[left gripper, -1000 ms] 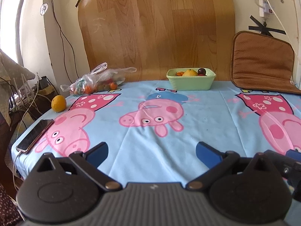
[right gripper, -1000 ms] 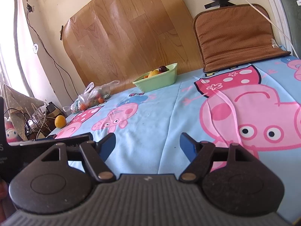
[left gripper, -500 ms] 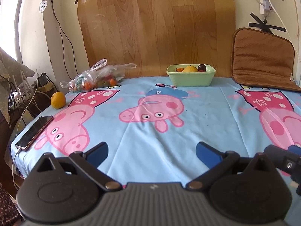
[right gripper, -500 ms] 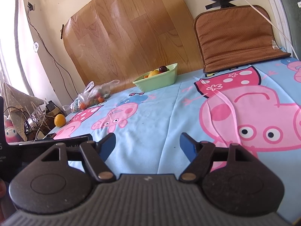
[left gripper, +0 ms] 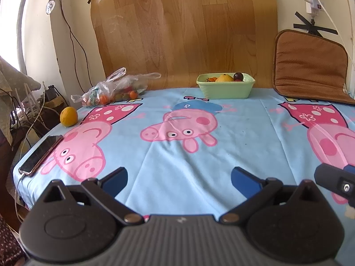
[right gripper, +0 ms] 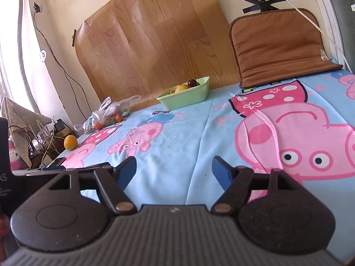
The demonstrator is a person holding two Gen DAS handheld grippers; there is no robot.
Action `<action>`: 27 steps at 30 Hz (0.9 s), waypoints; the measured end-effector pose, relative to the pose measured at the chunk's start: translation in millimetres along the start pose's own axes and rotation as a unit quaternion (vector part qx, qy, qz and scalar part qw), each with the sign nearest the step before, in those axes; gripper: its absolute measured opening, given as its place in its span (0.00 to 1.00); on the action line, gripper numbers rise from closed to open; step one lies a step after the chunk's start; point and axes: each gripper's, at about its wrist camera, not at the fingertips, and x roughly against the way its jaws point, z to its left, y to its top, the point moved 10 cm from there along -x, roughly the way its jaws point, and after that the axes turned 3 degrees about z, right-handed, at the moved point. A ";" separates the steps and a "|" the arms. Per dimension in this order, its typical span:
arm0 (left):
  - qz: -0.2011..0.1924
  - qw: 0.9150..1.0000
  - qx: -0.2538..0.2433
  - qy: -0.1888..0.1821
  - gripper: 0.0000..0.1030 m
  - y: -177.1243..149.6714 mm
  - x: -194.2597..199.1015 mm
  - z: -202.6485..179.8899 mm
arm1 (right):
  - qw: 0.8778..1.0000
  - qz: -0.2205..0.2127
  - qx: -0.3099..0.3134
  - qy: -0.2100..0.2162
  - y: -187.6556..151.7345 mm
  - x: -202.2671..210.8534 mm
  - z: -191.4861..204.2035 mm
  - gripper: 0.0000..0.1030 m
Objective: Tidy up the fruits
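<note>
Cloth [left gripper: 244, 133] covers the table; green bowl [left gripper: 225, 87] at the far edge holds fruit, fruit bag [left gripper: 113, 89] to its left. Left gripper [left gripper: 179, 178] and right gripper [right gripper: 174, 170] low over the near cloth — jaws spread, nothing between. Orange [left gripper: 68, 116] loose at the left edge, well apart from the bowl.

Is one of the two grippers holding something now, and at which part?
Nothing is held. The left gripper and the right gripper are both open, with only the blue cartoon-pig tablecloth between their fingers.

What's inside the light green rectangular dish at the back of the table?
In the light green rectangular dish: a yellow fruit, a dark round fruit and something small and orange. Its wall hides anything lower.
</note>
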 end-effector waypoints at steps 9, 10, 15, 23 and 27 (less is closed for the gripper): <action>0.001 1.000 -0.008 -0.008 1.00 -3.4 -0.4 -4.6 | 1.000 -0.003 0.008 -0.002 0.0 0.9 1.3 0.75; 0.001 1.000 -0.008 -0.009 1.00 -4.0 -0.4 -4.8 | 1.000 -0.003 0.009 -0.002 -0.1 1.0 1.5 0.75; 0.005 1.000 -0.012 -0.013 1.00 -7.6 -1.9 -7.6 | 1.000 -0.001 0.009 -0.004 -0.6 0.5 1.1 0.75; 0.007 1.000 -0.015 -0.012 1.00 -9.5 -3.1 -8.8 | 1.000 0.000 0.010 -0.004 -0.9 0.3 1.6 0.75; 0.007 1.000 -0.016 -0.012 1.00 -9.8 -3.3 -8.9 | 1.000 0.000 0.009 -0.004 -1.0 0.1 1.6 0.75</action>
